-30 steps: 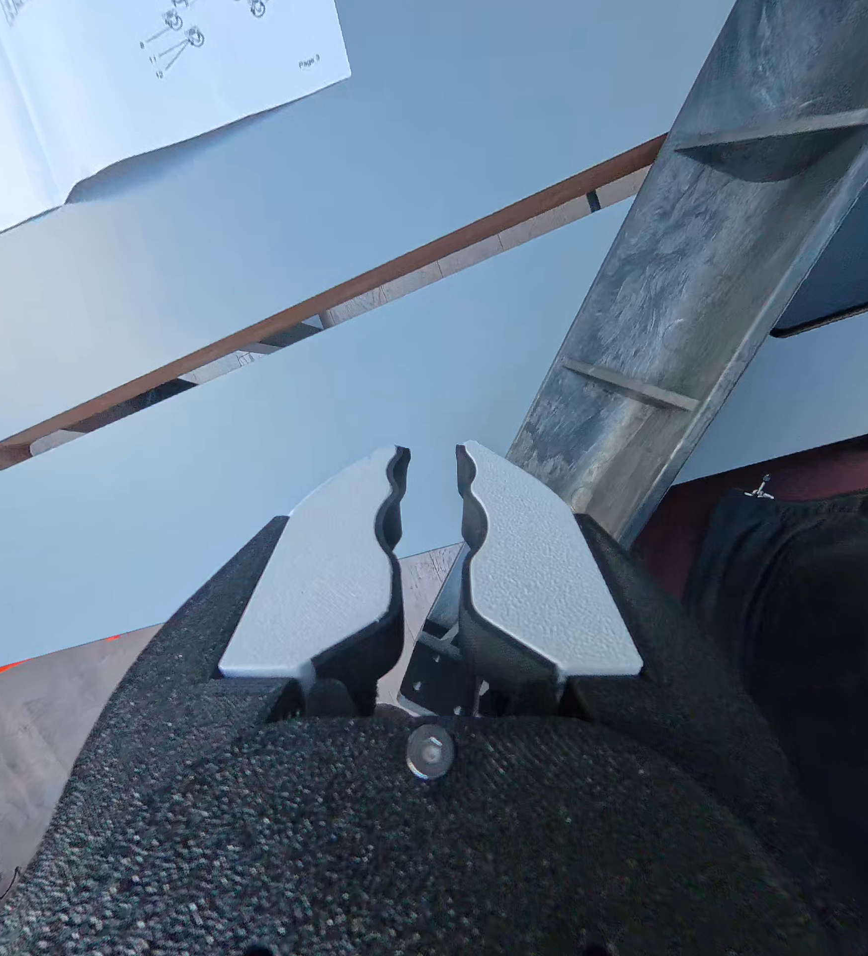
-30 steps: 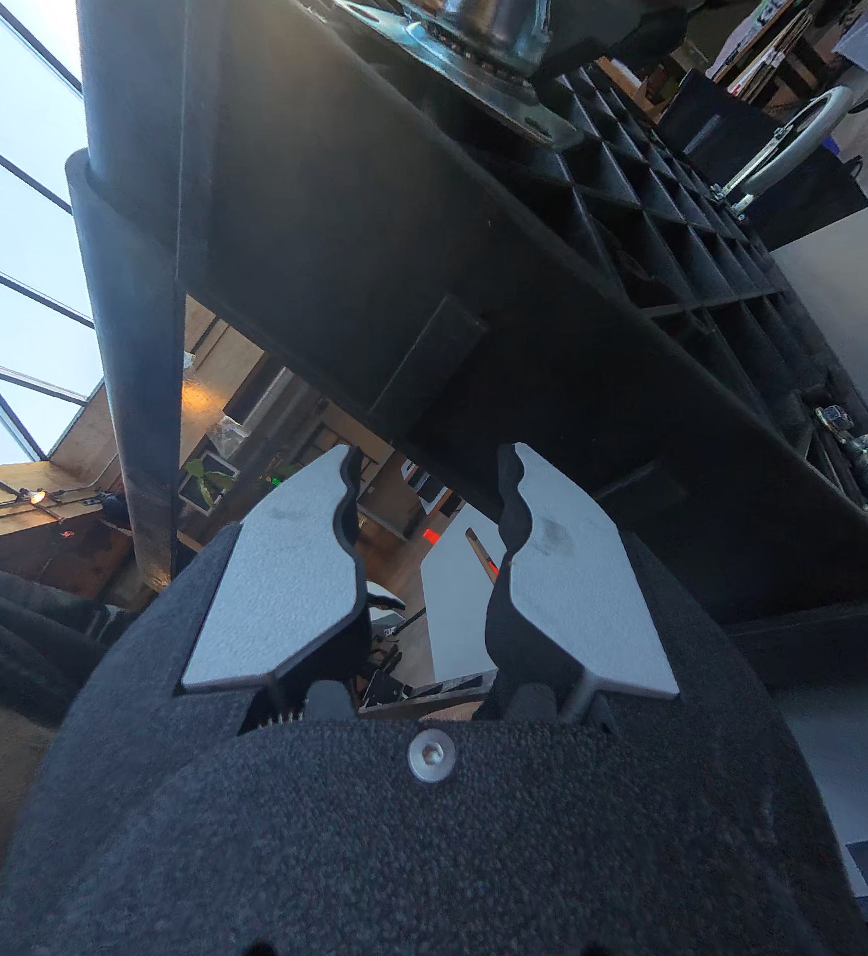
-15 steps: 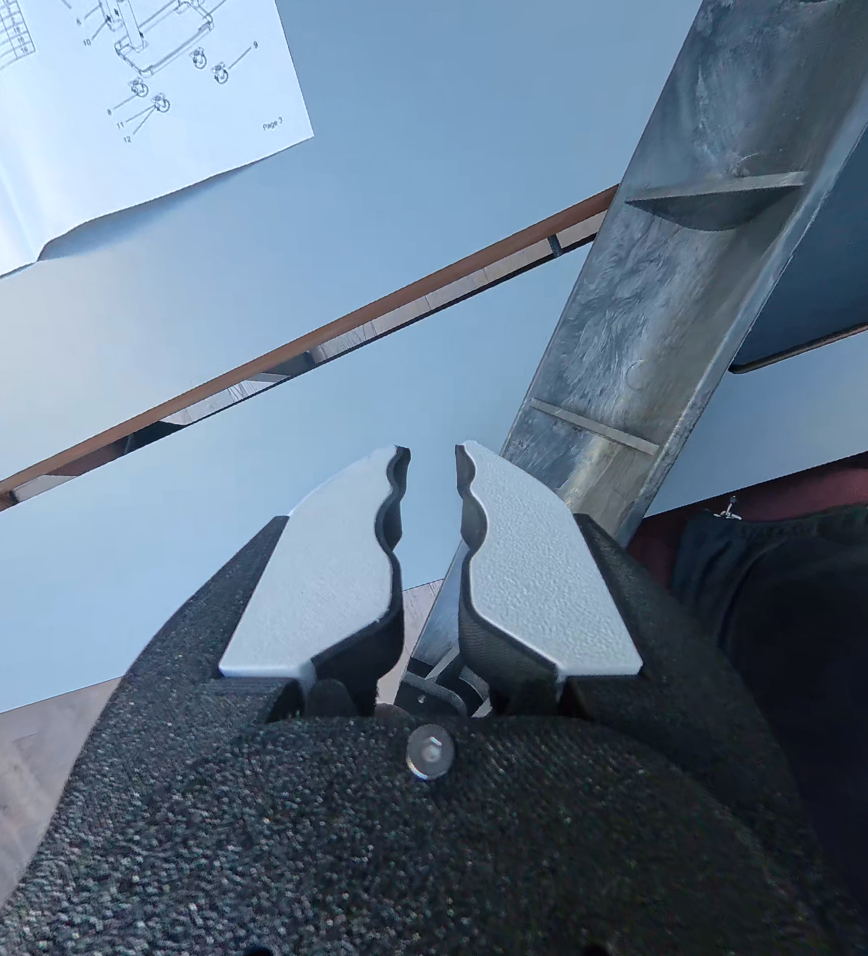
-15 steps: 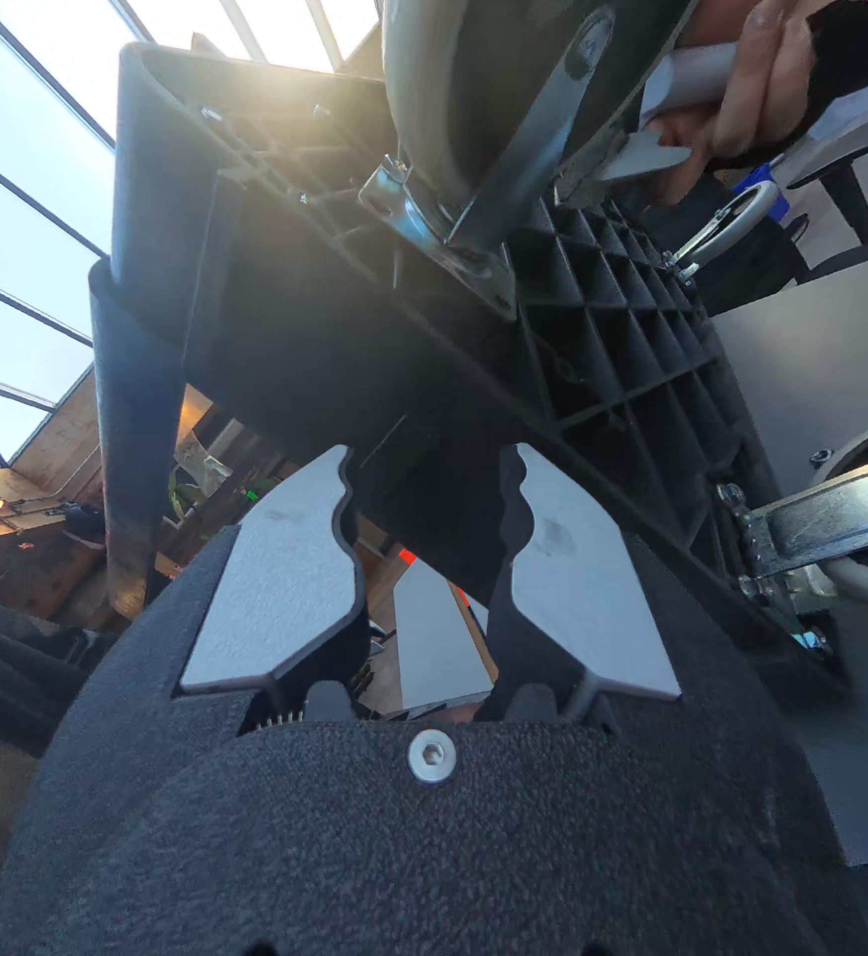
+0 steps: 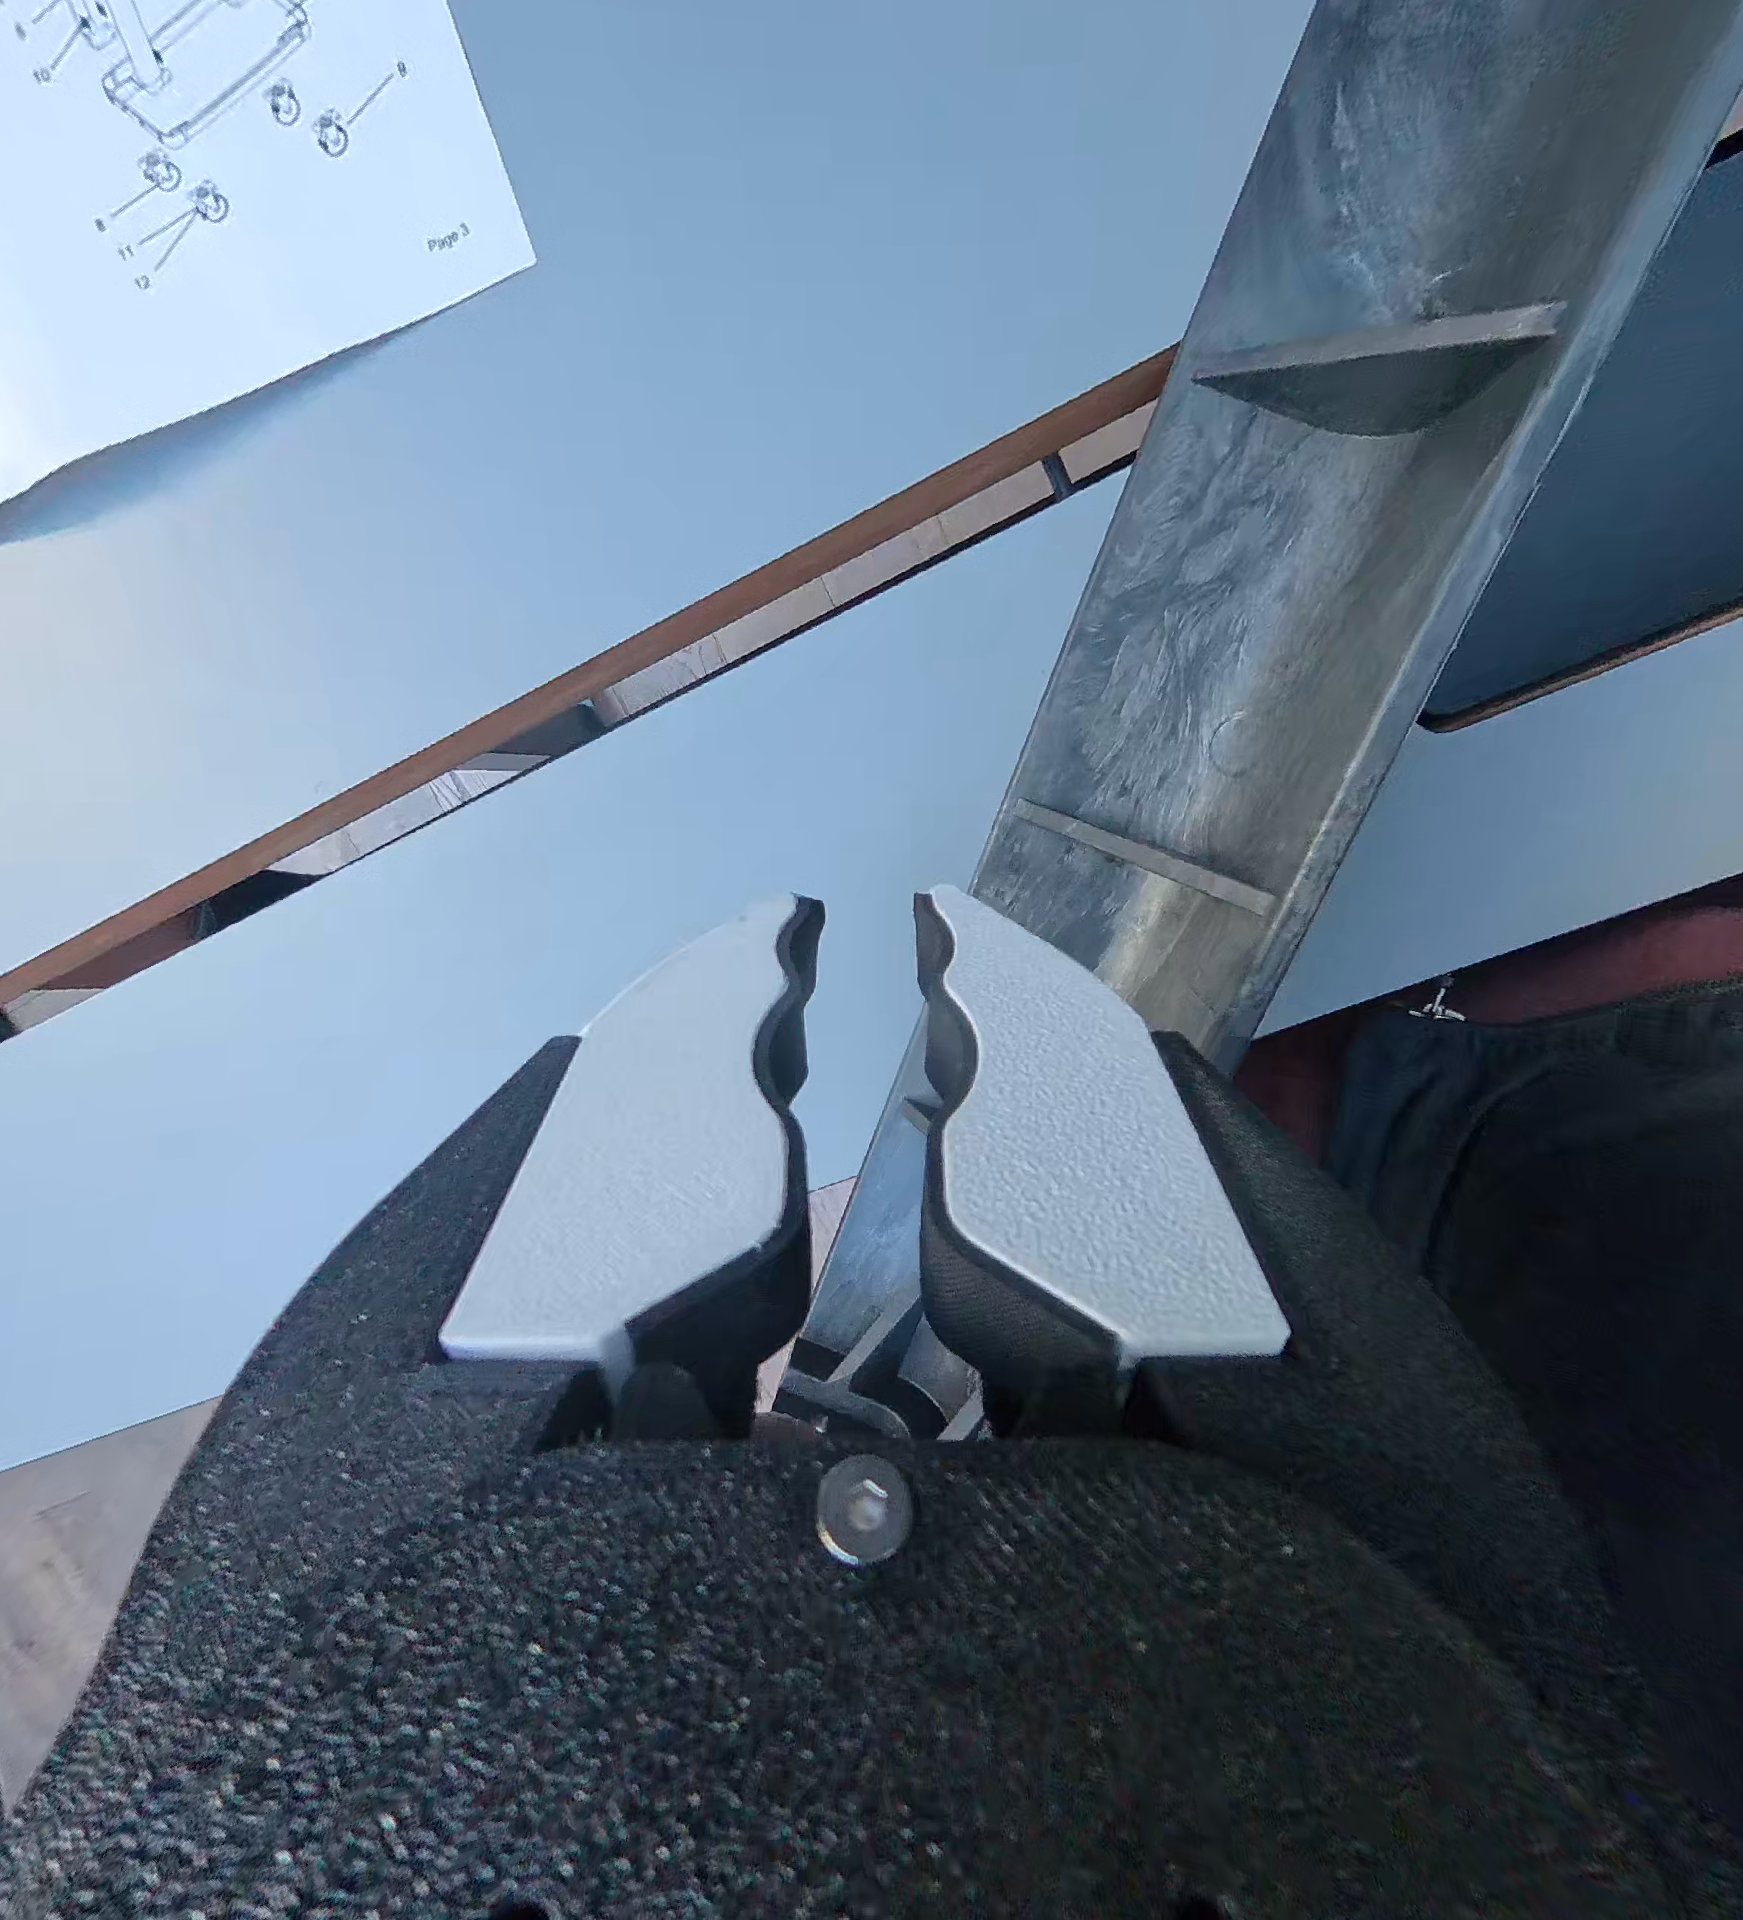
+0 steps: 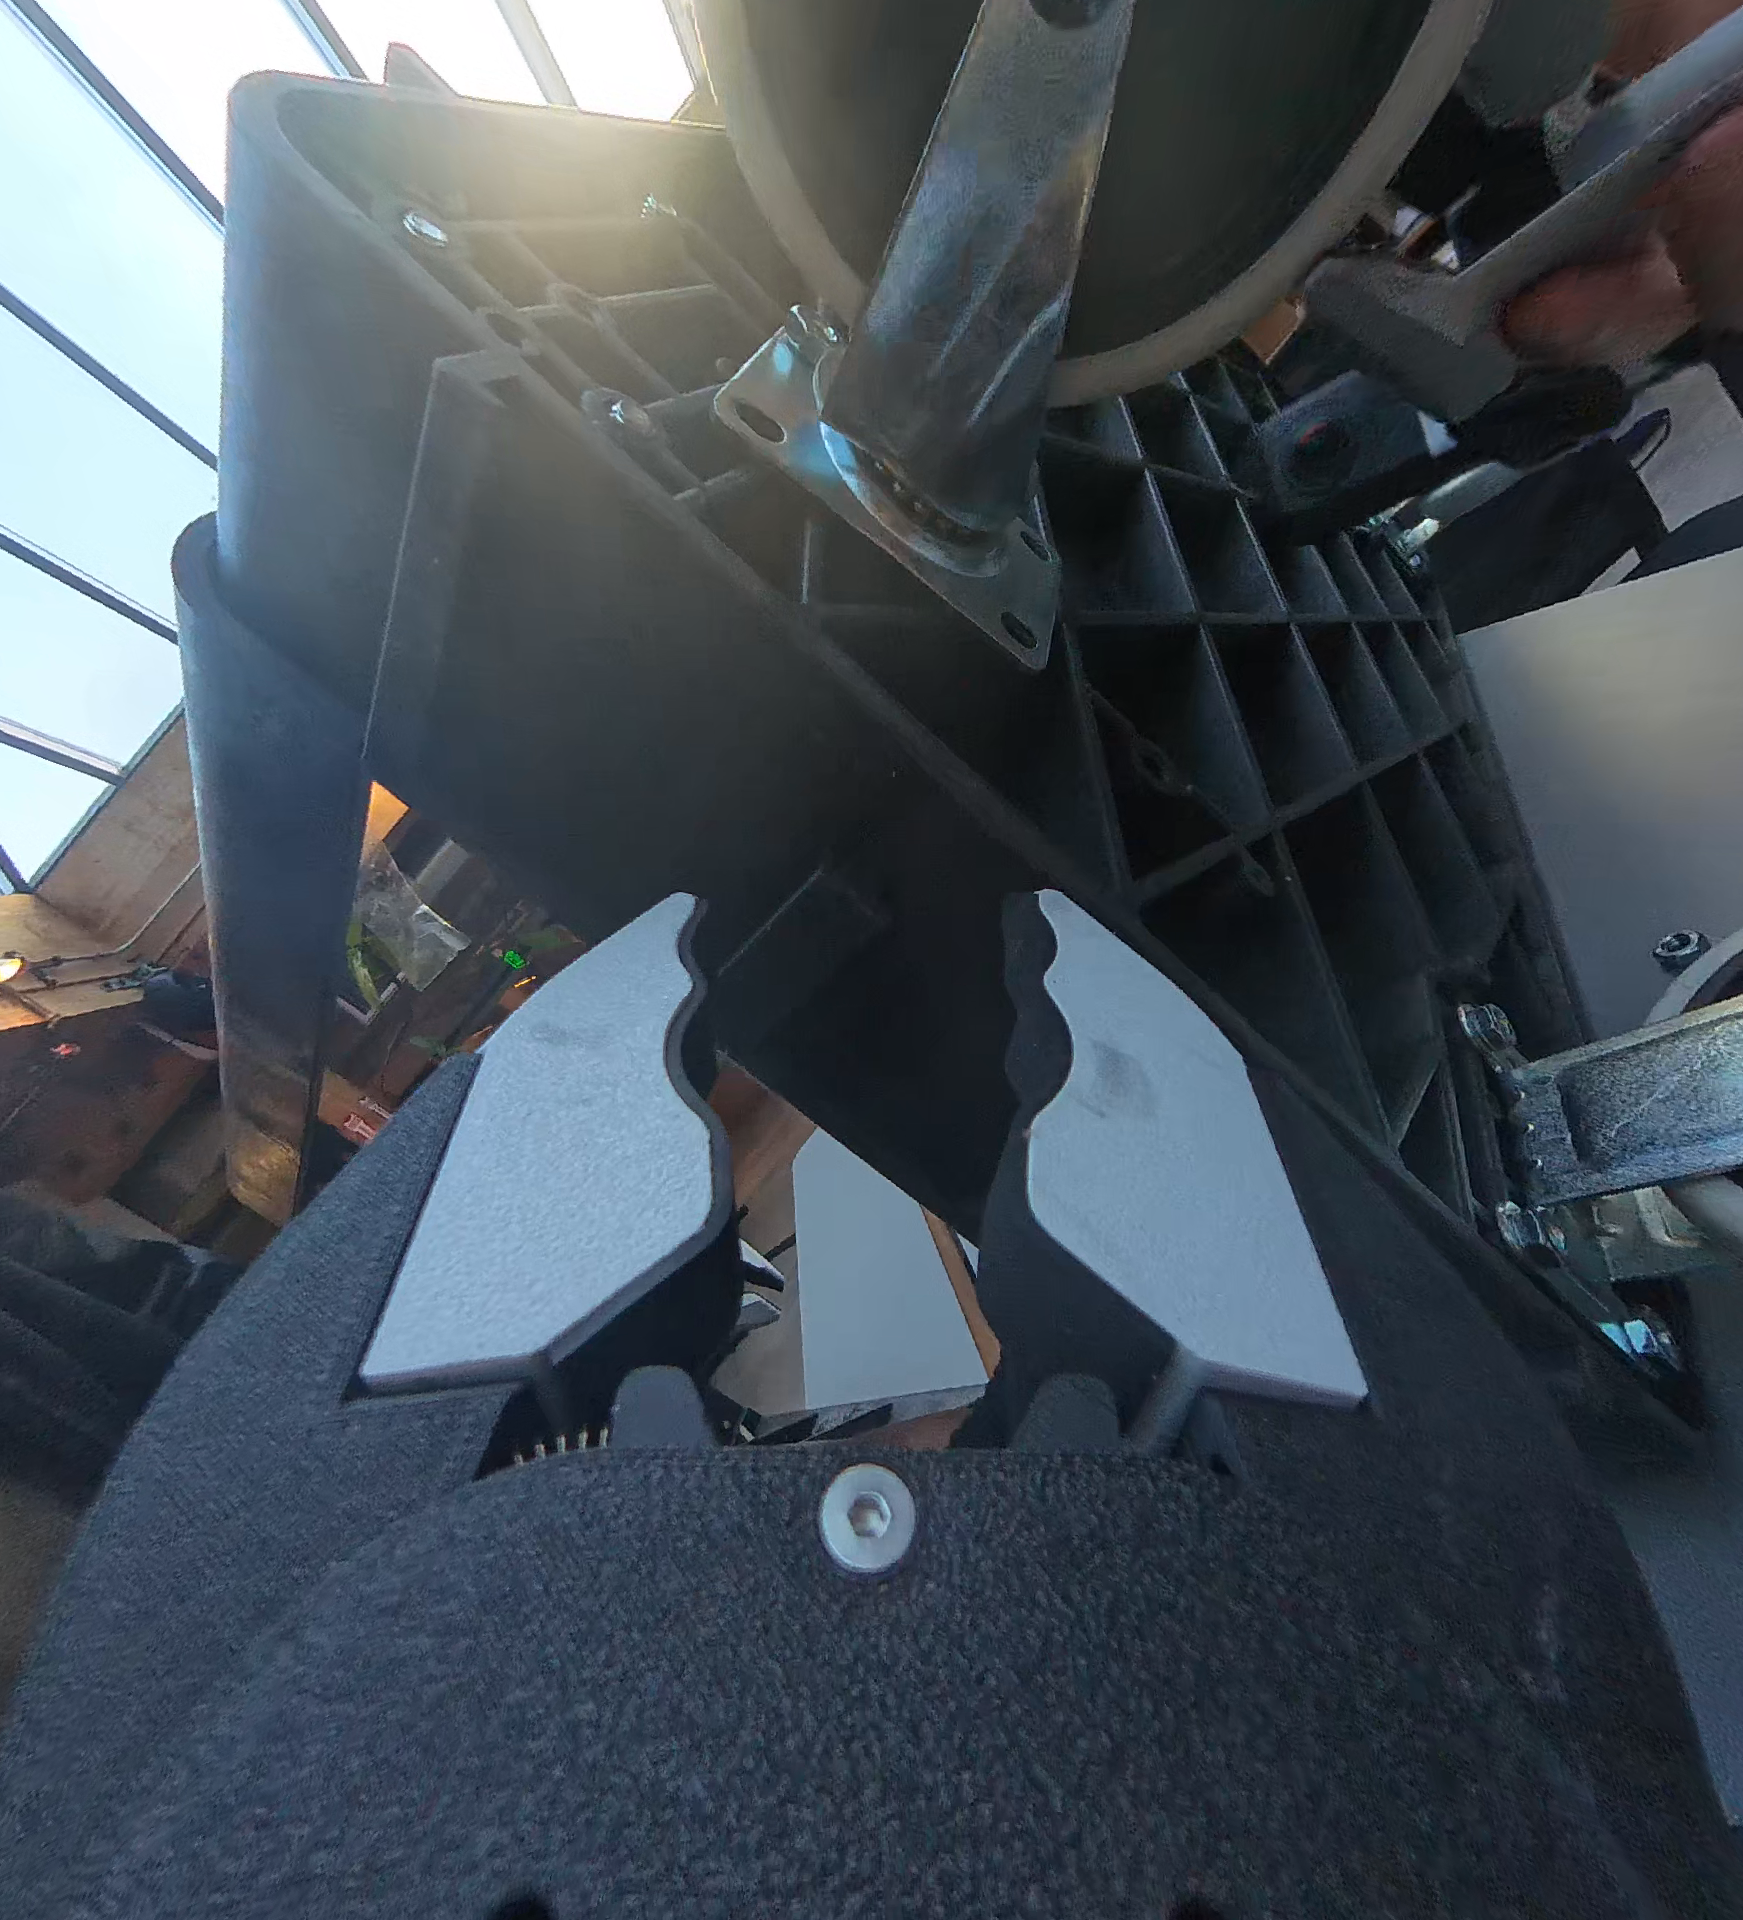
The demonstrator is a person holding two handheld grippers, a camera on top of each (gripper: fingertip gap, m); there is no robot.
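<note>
In the left wrist view my left gripper (image 5: 867, 914) has its jaws nearly together. A grey ribbed beam (image 5: 1314, 571) runs from the upper right down behind the right finger and into the narrow gap at the finger bases, so the gripper appears shut on its edge. In the right wrist view my right gripper (image 6: 851, 914) is clamped on the wall of an upturned black ribbed plastic base (image 6: 638, 675). A metal caster (image 6: 950, 364) is bolted to that base just above the fingers. A person's hand (image 6: 1729, 208) holds a grey tool (image 6: 1449, 301) beside the caster.
A white instruction sheet (image 5: 171, 208) lies on the grey table (image 5: 742, 260), which has a wood-edged seam (image 5: 638, 665). A person's dark clothing (image 5: 1625, 1195) is at the right. A second caster (image 6: 1677, 1101) sits at the base's right edge. Bright windows (image 6: 36, 416) fill the left. Some 45 centimeters of space lies between my two pairs of fingers.
In the right view the black base has swung so that its ribbed underside, the caster and the hand with the tool came into sight. In the left view the table and sheet slid right.
</note>
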